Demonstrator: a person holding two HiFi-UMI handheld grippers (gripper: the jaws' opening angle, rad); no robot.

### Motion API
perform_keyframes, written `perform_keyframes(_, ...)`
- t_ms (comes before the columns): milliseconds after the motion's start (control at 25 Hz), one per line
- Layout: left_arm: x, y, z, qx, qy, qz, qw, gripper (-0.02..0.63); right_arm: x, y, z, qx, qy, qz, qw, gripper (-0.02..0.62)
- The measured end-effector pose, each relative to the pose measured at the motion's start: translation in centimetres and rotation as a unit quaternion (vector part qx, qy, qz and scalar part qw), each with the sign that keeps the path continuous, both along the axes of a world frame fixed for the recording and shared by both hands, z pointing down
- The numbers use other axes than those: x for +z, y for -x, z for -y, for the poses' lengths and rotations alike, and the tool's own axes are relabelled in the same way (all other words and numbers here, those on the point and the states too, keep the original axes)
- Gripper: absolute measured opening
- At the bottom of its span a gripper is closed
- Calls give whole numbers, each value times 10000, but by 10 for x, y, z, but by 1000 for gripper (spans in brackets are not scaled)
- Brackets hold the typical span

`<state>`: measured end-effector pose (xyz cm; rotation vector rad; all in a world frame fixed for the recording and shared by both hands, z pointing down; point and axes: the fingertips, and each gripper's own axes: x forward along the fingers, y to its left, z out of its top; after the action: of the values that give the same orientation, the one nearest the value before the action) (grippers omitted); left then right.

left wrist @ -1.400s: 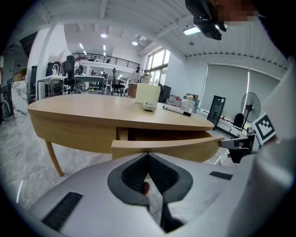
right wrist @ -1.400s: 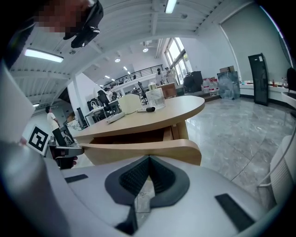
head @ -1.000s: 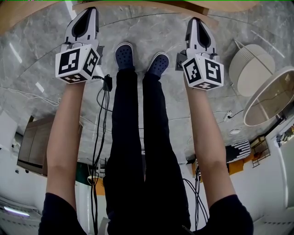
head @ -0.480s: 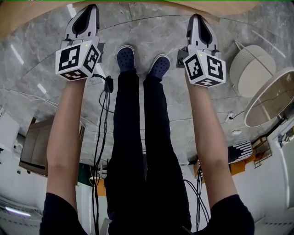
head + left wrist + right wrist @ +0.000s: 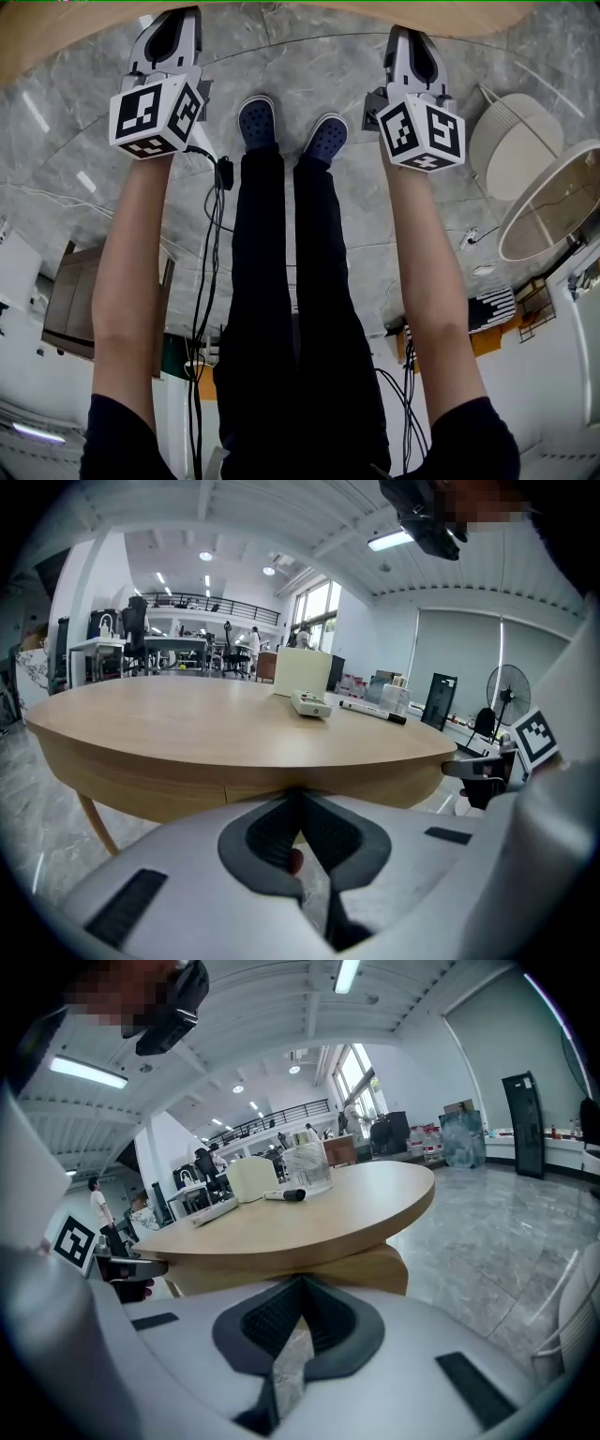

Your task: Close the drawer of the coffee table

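Observation:
The round wooden coffee table [image 5: 56, 42] fills the top edge of the head view. Both grippers reach out to its rim, the left gripper [image 5: 176, 21] and the right gripper [image 5: 410, 39] on either side of the person's legs. In the left gripper view the jaws are shut, and my left gripper [image 5: 300, 796] sits right at the apron, where a vertical seam marks the drawer front [image 5: 253, 787]. My right gripper [image 5: 302, 1283] is shut too, just below the table top, in front of a wooden drawer block [image 5: 380, 1265]. Whether either tip touches the wood is hidden.
On the table lie a remote [image 5: 309, 703], a marker [image 5: 373, 712] and a white box [image 5: 302, 672]. The person's shoes [image 5: 255, 120] stand on the marble floor between the grippers, beside cables [image 5: 220, 173]. Two round white shades [image 5: 553, 202] are at the right.
Both grippers have moved forward toward the table rim. The wooden front that stuck out between them at the top of the head view now shows much less.

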<state>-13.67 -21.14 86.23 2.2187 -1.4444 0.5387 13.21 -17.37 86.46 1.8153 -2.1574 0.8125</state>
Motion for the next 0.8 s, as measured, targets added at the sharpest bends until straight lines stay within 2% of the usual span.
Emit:
perform_keyframes(640,4,-2,8,228,-47,155,9996,25,1,-1,8,-45,-95,46,9999,26)
perform_keyframes(800,4,-5,12,238,27,35,9997,23,2,-3,12,-161,-113,-88,9998,26)
